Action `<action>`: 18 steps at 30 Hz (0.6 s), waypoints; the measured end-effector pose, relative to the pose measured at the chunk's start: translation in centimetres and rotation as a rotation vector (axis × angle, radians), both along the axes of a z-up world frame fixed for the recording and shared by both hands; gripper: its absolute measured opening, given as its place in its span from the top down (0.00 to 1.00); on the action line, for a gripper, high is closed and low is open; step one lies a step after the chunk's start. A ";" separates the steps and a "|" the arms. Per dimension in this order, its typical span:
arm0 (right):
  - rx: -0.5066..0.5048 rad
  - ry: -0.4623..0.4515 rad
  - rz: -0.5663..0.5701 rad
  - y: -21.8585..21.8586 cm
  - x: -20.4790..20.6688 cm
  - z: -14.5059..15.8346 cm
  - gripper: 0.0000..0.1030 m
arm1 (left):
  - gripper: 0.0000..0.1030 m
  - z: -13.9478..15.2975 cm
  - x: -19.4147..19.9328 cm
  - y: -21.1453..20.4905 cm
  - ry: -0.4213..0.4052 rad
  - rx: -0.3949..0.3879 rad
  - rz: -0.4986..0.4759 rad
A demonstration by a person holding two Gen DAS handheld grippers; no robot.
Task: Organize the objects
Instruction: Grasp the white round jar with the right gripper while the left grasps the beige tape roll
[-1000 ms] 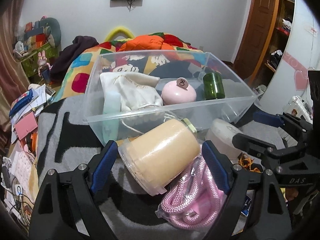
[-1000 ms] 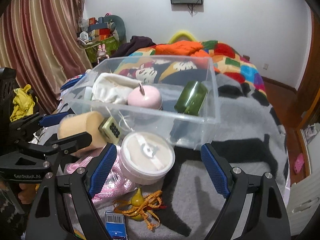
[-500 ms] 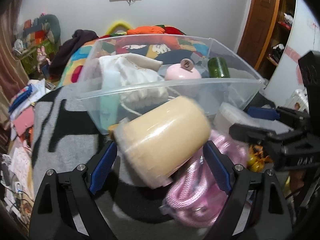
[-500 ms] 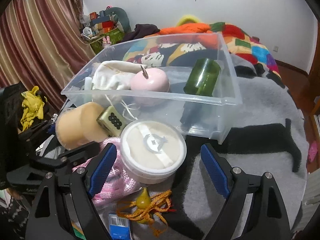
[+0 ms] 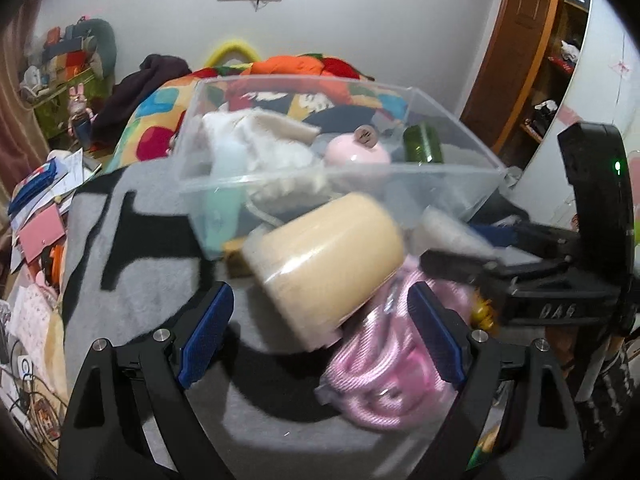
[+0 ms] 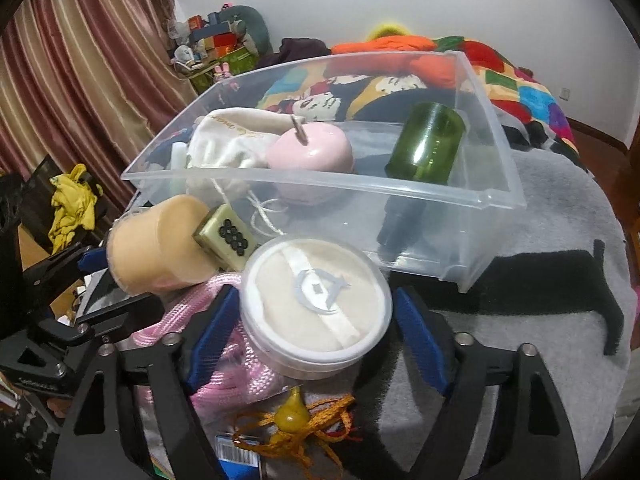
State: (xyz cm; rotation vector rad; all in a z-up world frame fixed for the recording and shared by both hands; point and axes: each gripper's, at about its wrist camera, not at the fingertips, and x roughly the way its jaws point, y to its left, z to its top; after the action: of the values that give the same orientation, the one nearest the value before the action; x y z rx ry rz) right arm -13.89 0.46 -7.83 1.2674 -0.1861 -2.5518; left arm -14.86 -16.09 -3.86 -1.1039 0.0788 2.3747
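A round white powder-puff box [image 6: 316, 308] lies on the grey blanket between the fingers of my right gripper [image 6: 318, 336]. Its jaws are closing and the blue pads [image 6: 216, 332] stand right at the box's sides. A beige cylindrical jar [image 5: 328, 264] lies tilted and blurred between the open fingers of my left gripper [image 5: 320, 336], touching neither pad. It rests against a bagged pink rope [image 5: 384, 360]. Behind both stands a clear plastic bin [image 6: 400, 188] holding a white pouch [image 6: 232, 140], a pink round case [image 6: 312, 152] and a green glass jar [image 6: 428, 144].
A green tile with black dots [image 6: 226, 236] leans on the beige jar [image 6: 156, 248]. A yellow gourd charm on orange cord [image 6: 292, 412] lies near my right fingers. The right gripper's body [image 5: 560, 272] crowds the left view. Papers [image 5: 40, 232] litter the left side.
My right gripper has dropped closer to the powder-puff box and its fingers have narrowed around it. In the left view the beige jar now looks higher and blurred.
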 end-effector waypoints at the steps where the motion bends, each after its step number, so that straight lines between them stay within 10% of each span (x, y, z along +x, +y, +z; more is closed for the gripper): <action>1: -0.001 0.002 0.005 0.0 0.0 0.1 0.35 | 0.13 0.2 -0.2 0.3 -0.001 0.003 0.000; 18: 0.090 0.071 -0.013 -0.4 1.3 0.7 0.36 | 0.24 -0.3 -1.7 1.5 -0.026 0.004 0.097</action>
State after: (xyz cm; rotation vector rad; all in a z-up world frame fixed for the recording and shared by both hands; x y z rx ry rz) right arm -12.57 0.06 -7.16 1.2081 -0.0662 -2.6385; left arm -16.53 -14.63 -4.20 -1.1604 0.0113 2.4441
